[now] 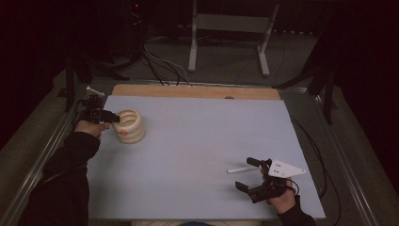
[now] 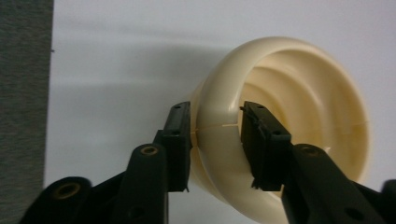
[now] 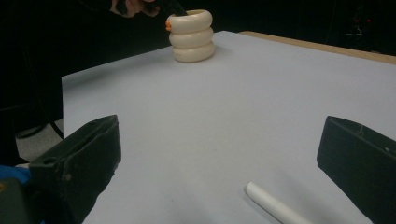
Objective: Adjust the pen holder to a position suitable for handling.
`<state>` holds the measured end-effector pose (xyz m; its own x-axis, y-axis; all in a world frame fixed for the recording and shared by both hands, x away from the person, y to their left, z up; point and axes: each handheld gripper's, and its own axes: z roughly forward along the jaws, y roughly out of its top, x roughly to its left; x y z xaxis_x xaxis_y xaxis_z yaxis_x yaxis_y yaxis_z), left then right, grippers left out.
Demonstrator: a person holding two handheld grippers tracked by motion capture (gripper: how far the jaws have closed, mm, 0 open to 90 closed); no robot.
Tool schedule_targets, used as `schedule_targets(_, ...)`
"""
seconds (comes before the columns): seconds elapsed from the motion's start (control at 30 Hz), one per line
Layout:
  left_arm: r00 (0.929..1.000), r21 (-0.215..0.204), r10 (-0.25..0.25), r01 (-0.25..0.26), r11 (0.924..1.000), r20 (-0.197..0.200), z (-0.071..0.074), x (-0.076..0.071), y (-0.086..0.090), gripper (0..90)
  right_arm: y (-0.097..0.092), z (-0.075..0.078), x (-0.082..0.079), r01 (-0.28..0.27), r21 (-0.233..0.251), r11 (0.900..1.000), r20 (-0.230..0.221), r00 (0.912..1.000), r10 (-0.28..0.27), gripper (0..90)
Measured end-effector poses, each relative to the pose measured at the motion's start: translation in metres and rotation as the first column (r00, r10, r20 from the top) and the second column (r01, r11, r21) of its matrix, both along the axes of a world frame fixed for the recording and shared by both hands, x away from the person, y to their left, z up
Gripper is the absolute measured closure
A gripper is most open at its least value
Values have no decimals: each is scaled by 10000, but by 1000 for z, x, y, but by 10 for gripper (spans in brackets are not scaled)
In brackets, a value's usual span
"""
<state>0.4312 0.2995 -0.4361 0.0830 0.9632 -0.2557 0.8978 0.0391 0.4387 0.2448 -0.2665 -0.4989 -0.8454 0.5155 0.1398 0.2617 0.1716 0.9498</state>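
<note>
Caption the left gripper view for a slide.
Left tool clamps the rim of a cream ribbed cup, one jaw outside and one inside, on the pale blue table.

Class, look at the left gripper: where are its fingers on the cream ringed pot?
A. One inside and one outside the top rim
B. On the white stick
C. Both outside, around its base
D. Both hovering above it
A: in the left gripper view the left gripper pinches the cream ringed pot's rim wall, one finger inside, one outside.

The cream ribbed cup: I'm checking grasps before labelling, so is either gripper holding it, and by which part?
The left gripper holds the cream ribbed cup by its top rim, one jaw outside the wall and one inside. The right gripper is open and holds nothing.
</note>
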Motion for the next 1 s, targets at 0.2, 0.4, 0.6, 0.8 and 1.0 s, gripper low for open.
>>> schedule_targets(0.2, 9997, 497, -237, 234, 9985, 45, 4, 2, -8, 731, -1, 0, 0, 43, 12, 10000, 7, 10000, -43, 0)
schedule_targets(0.4, 9972, 462, -632, 614, 9970, 389, 13, -1, -17, 735, -1, 0, 0, 44, 25, 10000, 1, 10000, -44, 0)
schedule_targets(0.6, 9920, 377, -1143, 1123, 9930, 545, 23, 0, -36, 736, 0, 0, 0, 15, -16, 10000, 13, 10000, -15, 0)
schedule_targets(0.8, 9848, 369, -1652, 1633, 9859, 546, 28, 4, -58, 737, -1, 0, 0, 38, 2, 10000, -21, 10000, -38, 0)
schedule_targets(1.0, 9745, 460, -2177, 2154, 9755, 545, 34, 7, -85, 737, -1, 0, 0, 32, 20, 10000, -20, 10000, -32, 0)
